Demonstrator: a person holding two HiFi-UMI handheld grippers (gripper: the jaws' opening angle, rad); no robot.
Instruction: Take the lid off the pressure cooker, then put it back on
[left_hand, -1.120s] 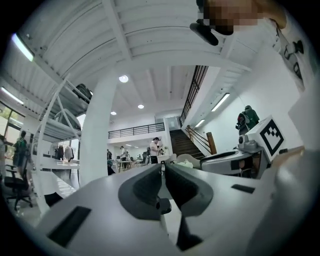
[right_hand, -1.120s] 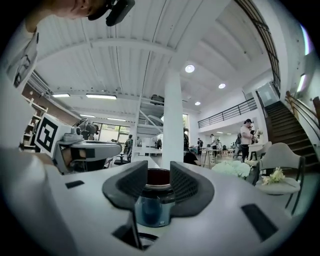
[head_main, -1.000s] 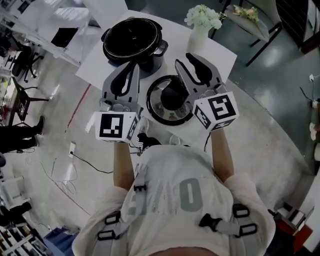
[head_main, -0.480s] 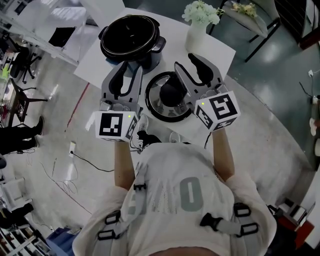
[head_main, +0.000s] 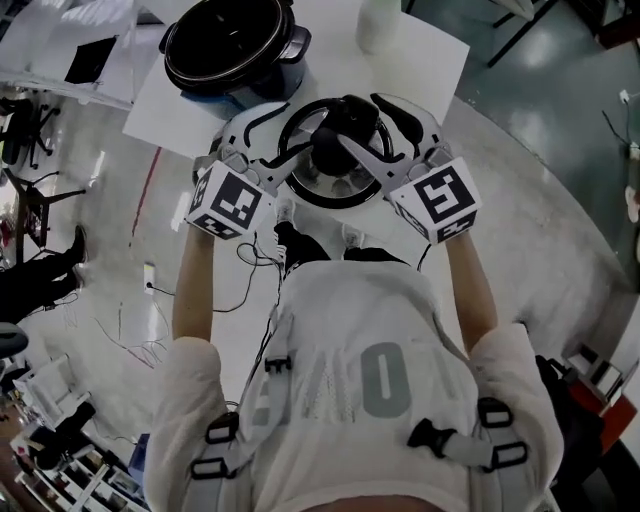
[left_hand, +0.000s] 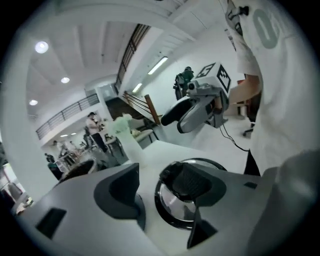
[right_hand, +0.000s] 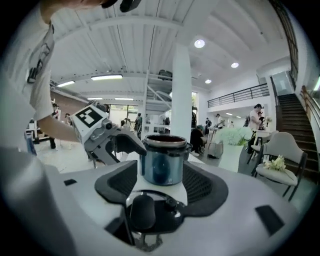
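The pressure cooker lid (head_main: 330, 178), glass with a black knob (head_main: 335, 135), lies flat on the white table (head_main: 440, 60), in front of the open cooker pot (head_main: 225, 45). My left gripper (head_main: 285, 140) reaches over the lid from the left and my right gripper (head_main: 372, 125) from the right. Both sets of jaws have just been opening and stand open around the knob, pads apart from it. In the left gripper view the knob (left_hand: 187, 180) sits near the right jaw of my left gripper (left_hand: 160, 190). The right gripper view shows the knob (right_hand: 142, 210) low between the jaws of my right gripper (right_hand: 157, 192), with the pot (right_hand: 165, 160) beyond.
A white vase (head_main: 378, 20) stands at the table's back edge, right of the pot. A sheet of paper (head_main: 165, 105) lies under the pot. Cables (head_main: 255, 255) trail on the floor near my feet. A chair (right_hand: 277, 150) stands off to the right.
Both grippers have dropped from beside the lid onto it and closed in on the knob. Their jaws have opened wider. The lid and pot have not moved on the table.
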